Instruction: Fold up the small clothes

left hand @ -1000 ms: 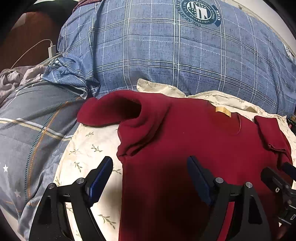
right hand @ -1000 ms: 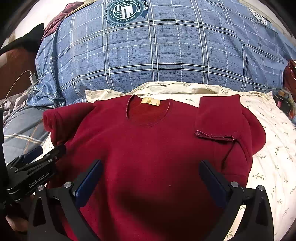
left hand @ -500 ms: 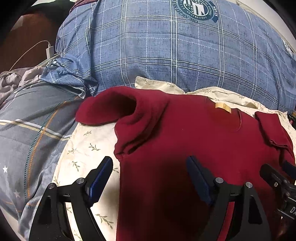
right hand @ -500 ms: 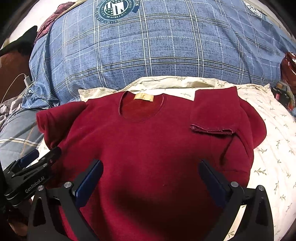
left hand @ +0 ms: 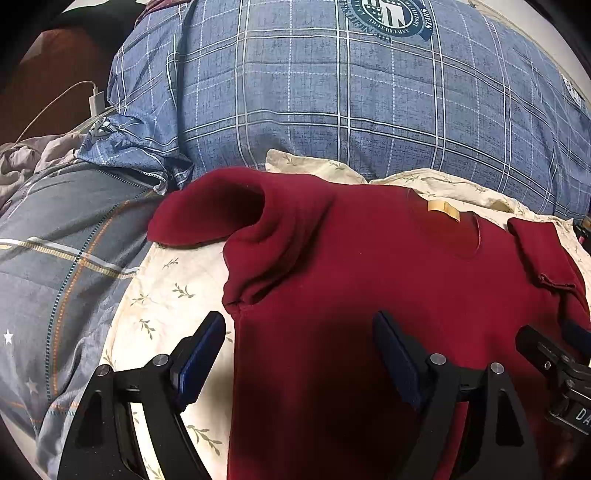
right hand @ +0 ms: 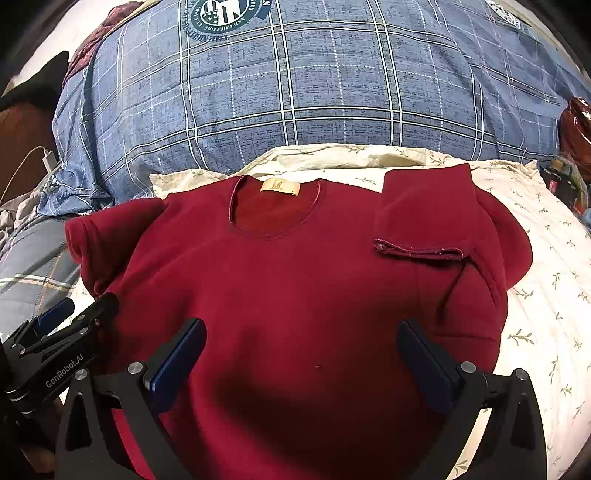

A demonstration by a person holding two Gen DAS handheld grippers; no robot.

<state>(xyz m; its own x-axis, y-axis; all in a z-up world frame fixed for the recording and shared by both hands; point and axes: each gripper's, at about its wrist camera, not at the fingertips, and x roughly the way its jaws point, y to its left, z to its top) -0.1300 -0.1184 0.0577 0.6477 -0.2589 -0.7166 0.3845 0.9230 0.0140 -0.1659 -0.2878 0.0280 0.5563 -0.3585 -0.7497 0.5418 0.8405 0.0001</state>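
Item 1: dark red top (right hand: pixel 295 288), short-sleeved, being laid flat, neckline away from the cameras, on a cream leaf-print sheet (right hand: pixel 546 302) covering the bed. A tan neck label (right hand: pixel 280 185) is being shown inside the round collar. In the right wrist view, the sleeve on the right (right hand: pixel 424 218) is being kept folded inward over the chest, its hem lying across the body of the garment. The sleeve on the left (left hand: pixel 207 212) is being left spread outward, bunched at the shoulder, its end touching a grey checked blanket (left hand: pixel 55 258).

Item 2: left gripper (left hand: pixel 299 354), being held low over the left side edge of the top. Its 2 blue-padded fingers (left hand: pixel 201 352) are being held wide apart, nothing between them; 1 is being held over the sheet, the other over the red cloth.

Item 3: right gripper (right hand: pixel 301 354), being held above the lower middle of the top. Its fingers (right hand: pixel 177 362) are likewise being held spread, with nothing clasped.

Item 4: blue plaid duvet (right hand: pixel 314 85), bearing a round printed emblem (right hand: pixel 223 13), being piled behind the sheet.

Item 5: white charger and cable (left hand: pixel 94 101), being seen at far left beside the duvet.
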